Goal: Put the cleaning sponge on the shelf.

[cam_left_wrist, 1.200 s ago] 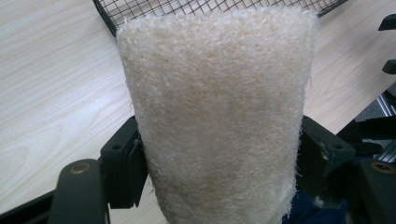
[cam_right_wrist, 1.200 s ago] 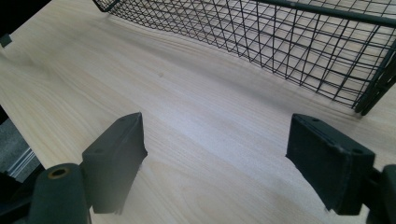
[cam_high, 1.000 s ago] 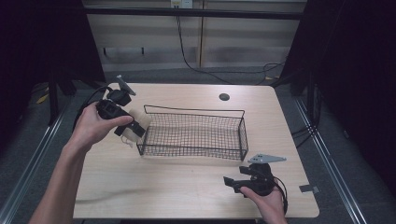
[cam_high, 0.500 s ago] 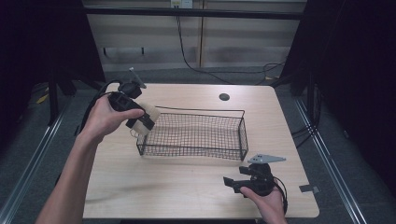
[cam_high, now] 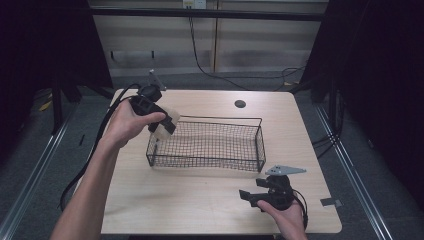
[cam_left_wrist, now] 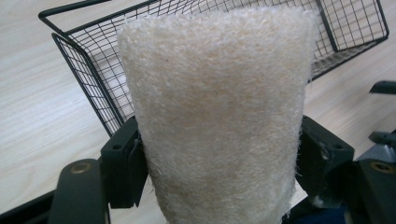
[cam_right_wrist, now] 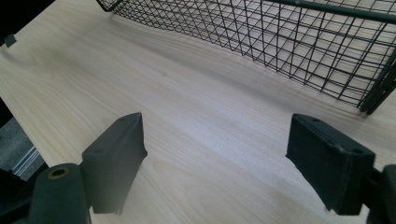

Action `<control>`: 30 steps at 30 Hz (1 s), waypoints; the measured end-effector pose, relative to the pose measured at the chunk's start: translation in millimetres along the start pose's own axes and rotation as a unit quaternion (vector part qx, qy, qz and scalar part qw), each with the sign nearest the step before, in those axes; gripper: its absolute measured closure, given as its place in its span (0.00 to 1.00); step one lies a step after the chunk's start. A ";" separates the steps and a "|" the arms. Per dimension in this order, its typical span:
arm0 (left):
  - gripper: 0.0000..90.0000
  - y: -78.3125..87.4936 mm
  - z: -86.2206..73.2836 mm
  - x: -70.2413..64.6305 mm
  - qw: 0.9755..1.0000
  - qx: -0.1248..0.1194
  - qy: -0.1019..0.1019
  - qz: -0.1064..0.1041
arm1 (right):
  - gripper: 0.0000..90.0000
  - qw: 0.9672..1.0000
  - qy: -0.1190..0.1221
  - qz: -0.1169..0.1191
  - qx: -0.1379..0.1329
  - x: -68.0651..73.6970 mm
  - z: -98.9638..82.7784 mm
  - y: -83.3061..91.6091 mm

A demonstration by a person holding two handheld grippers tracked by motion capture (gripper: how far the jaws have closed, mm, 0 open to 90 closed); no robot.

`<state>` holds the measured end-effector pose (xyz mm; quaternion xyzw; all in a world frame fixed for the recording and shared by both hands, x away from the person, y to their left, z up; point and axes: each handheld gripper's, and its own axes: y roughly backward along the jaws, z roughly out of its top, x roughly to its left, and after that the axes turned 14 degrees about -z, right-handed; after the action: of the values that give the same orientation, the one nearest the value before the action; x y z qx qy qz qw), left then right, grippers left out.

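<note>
Over the wire basket (cam_high: 210, 145), fuzzy cream sponge (cam_left_wrist: 217, 116), clamped in left tongs (cam_high: 165, 126)

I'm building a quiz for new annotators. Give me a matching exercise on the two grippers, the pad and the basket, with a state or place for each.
Things:
1. left gripper
2. right gripper
3. cream fuzzy pad
4. wire basket

States:
A. mid-table, nothing inside
B. jaws wide apart, low over the near table
C. held above the basket's left end
D. shut on the pad

Pairs: 1-D, 2-B, 3-C, 4-A

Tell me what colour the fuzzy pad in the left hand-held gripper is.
Cream, off-white: the fuzzy fibrous pad shows best in the left gripper view.
</note>
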<state>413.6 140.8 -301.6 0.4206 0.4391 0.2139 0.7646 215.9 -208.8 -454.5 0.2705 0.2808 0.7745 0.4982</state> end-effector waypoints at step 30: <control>0.32 -45.0 -1.2 30.0 0.998 0.014 0.059 0.014 | 0.21 1.000 0.007 0.003 0.003 1.0 -0.2 -1.0</control>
<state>426.3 137.3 -354.0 0.4237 0.4802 0.2428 0.7287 216.0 -207.6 -455.2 0.2679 0.2859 0.7769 0.4929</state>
